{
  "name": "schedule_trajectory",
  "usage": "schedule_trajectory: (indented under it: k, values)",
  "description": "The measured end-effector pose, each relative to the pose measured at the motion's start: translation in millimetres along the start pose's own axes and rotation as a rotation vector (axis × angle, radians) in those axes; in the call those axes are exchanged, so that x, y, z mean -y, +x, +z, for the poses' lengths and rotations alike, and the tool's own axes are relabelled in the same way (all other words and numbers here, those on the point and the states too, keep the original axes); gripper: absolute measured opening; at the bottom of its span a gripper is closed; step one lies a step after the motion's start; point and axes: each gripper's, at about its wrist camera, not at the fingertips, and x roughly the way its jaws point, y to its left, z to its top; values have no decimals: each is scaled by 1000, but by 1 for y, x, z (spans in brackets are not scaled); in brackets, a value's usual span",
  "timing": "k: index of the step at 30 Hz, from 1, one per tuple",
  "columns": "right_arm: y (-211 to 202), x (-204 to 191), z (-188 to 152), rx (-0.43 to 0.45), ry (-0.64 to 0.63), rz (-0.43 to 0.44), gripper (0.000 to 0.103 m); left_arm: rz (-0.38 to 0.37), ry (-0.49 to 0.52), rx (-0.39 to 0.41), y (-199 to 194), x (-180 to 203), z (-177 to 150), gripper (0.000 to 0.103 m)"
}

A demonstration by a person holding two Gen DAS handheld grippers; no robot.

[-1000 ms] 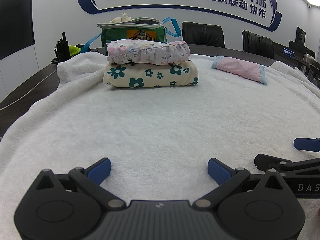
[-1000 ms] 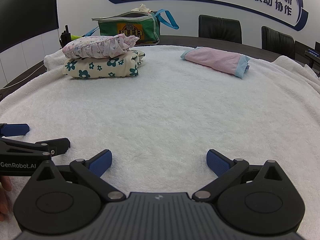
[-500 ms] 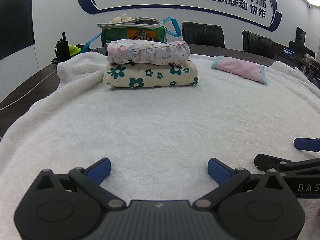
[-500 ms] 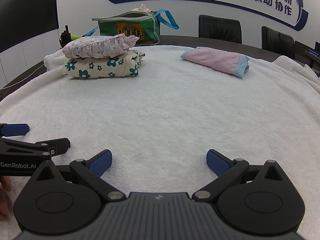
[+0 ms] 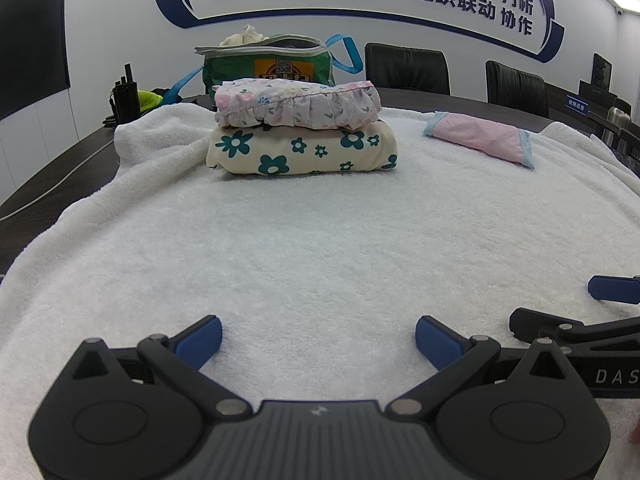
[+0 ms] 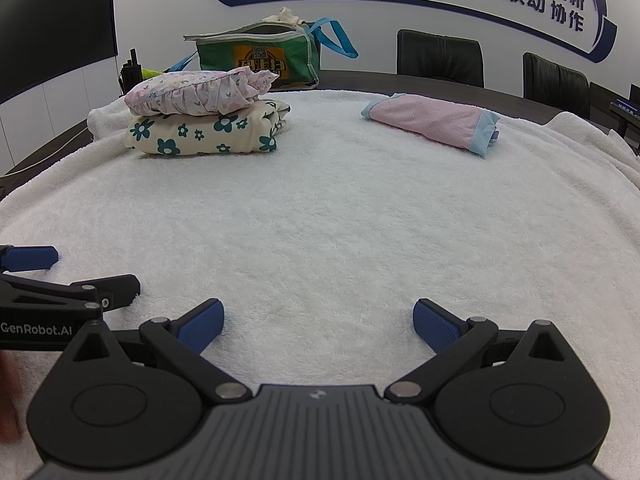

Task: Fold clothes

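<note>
**Both grippers idle and empty, no garment within reach**

Left wrist view: left gripper [image 5: 318, 340] low over the white towel [image 5: 320, 248] covering the surface, jaws wide, nothing between them. Right gripper's fingertips [image 5: 614, 289] poke in at the right edge, close beside. Task things sit far off: floral cream garment [image 5: 302, 152] folded, ruffled pink-print garment [image 5: 296, 104] stacked on top of it, pink mesh garment [image 5: 480, 136] folded and apart to the right. Green bag [image 5: 268, 66] behind the stack, with cloth showing at its open top.

Right wrist view: right gripper [image 6: 318, 326] also low over the towel [image 6: 340, 220], jaws wide, empty. Left gripper [image 6: 30, 258] enters at the left, near. Stack of floral cream garment [image 6: 208, 136] and ruffled pink-print garment [image 6: 192, 94] far left, pink mesh garment [image 6: 432, 120] far right, green bag [image 6: 260, 60] beyond.

Risks, judged:
- Grippers close side by side: a quick reach could knock them together.
- Reaching for the bag past the stack could tip the top piece, which overhangs slightly.
- Closing low here would pinch towel pile, not clothing, and drag the towel.
- The three visible pieces look folded; regrasping one would undo it.
</note>
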Motion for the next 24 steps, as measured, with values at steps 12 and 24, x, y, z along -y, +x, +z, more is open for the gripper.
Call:
schedule_trajectory:
  k: [12, 24]
  values:
    - [-32, 61, 31, 92, 190, 162, 103, -98, -45, 95, -41, -3, 54, 103]
    - [107, 227, 169, 55, 401, -7, 84, -243, -18, 11, 120, 109, 238, 92]
